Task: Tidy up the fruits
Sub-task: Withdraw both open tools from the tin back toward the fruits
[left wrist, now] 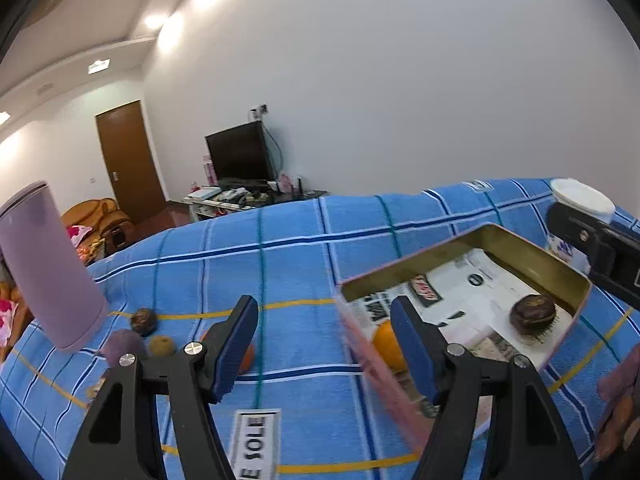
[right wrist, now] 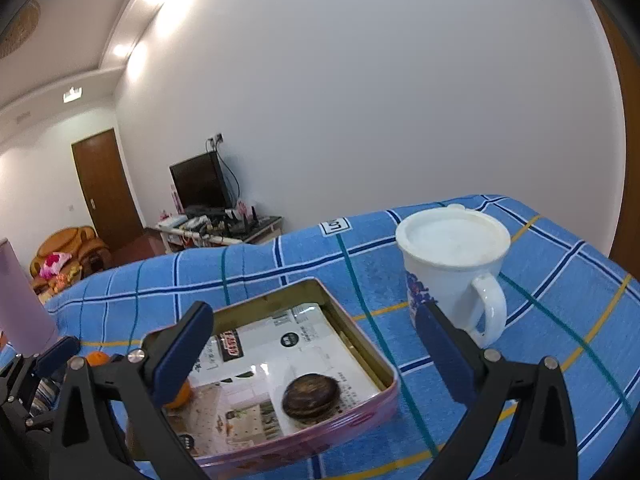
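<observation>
A pink tin (left wrist: 520,246) with a paper-lined bottom sits open on the blue checked cloth. A dark brown round fruit (left wrist: 532,314) and an orange (left wrist: 384,342) lie inside it. My left gripper (left wrist: 324,352) is open and empty, just left of the tin. Another orange (left wrist: 249,358), a dark fruit (left wrist: 143,320), a purple fruit (left wrist: 120,346) and a small brown fruit (left wrist: 161,345) lie on the cloth to its left. My right gripper (right wrist: 314,356) stands wide open above the tin (right wrist: 360,344), over the dark fruit (right wrist: 310,396), with nothing between its fingers.
A tall pink tumbler (left wrist: 44,264) stands at the left by the loose fruits. A white lidded mug (right wrist: 456,264) stands right of the tin, close to the right finger. A hand (left wrist: 620,400) shows at the lower right. The cloth drops off at the far edge.
</observation>
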Available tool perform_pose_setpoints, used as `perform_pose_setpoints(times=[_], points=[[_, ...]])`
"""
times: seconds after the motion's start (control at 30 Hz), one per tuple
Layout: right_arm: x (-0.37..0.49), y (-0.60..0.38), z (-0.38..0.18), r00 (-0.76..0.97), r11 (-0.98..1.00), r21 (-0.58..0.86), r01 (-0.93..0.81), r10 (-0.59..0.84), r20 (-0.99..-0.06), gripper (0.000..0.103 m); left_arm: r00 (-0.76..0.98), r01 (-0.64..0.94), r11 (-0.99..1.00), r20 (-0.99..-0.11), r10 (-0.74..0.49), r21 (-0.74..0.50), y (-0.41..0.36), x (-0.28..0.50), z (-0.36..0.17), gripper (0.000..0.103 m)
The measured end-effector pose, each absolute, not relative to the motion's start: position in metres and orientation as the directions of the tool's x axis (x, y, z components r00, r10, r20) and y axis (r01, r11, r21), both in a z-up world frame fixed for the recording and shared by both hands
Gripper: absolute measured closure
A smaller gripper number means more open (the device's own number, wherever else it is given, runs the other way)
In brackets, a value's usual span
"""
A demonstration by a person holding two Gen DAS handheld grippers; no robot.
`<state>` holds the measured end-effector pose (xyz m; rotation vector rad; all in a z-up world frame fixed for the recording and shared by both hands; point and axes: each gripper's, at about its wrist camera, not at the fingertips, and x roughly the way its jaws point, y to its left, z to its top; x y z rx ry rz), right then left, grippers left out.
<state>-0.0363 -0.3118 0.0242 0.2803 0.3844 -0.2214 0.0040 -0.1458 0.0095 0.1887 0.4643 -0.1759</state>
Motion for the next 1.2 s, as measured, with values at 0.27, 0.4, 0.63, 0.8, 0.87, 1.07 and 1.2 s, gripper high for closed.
perform_pose_setpoints(times=[0.27, 0.4, 0.63, 0.8, 0.87, 1.07, 1.2], points=[[-0.041, -0.285, 0.023, 0.91, 0.951, 0.158, 0.265, -0.193, -0.366, 0.0, 0.891, 0.152, 0.978, -0.449, -0.072, 0.145, -0.114, 0.004, 0.004, 0.033], [-0.04, -0.275, 0.02, 0.906, 0.955, 0.132, 0.267, -0.202, -0.371, 0.0, 0.89, 0.137, 0.983, -0.451, -0.069, 0.12, -0.097, 0.005, 0.004, 0.033], [-0.049, -0.258, 0.025, 0.914, 0.958, 0.046, 0.283, -0.255, -0.314, 0.0, 0.887, 0.125, 0.985, -0.458, -0.057, 0.119, -0.075, 0.002, 0.003, 0.033], [-0.047, -0.249, 0.024, 0.911, 0.956, 0.08, 0.281, -0.24, -0.336, 0.0, 0.886, 0.116, 0.986, -0.461, -0.047, 0.121, -0.061, 0.002, 0.002, 0.033], [-0.045, -0.244, 0.023, 0.907, 0.957, 0.087, 0.277, -0.231, -0.351, 0.0, 0.887, 0.109, 0.986, -0.459, -0.041, 0.123, -0.055, 0.002, 0.001, 0.033], [-0.039, -0.212, 0.021, 0.9, 0.963, 0.059, 0.261, -0.221, -0.377, 0.0, 0.891, 0.088, 0.987, -0.454, -0.018, 0.134, -0.035, 0.003, 0.0, 0.033], [-0.033, -0.189, 0.021, 0.891, 0.965, 0.051, 0.259, -0.218, -0.398, 0.0, 0.89, 0.074, 0.989, -0.456, -0.009, 0.125, -0.017, 0.005, 0.0, 0.033]])
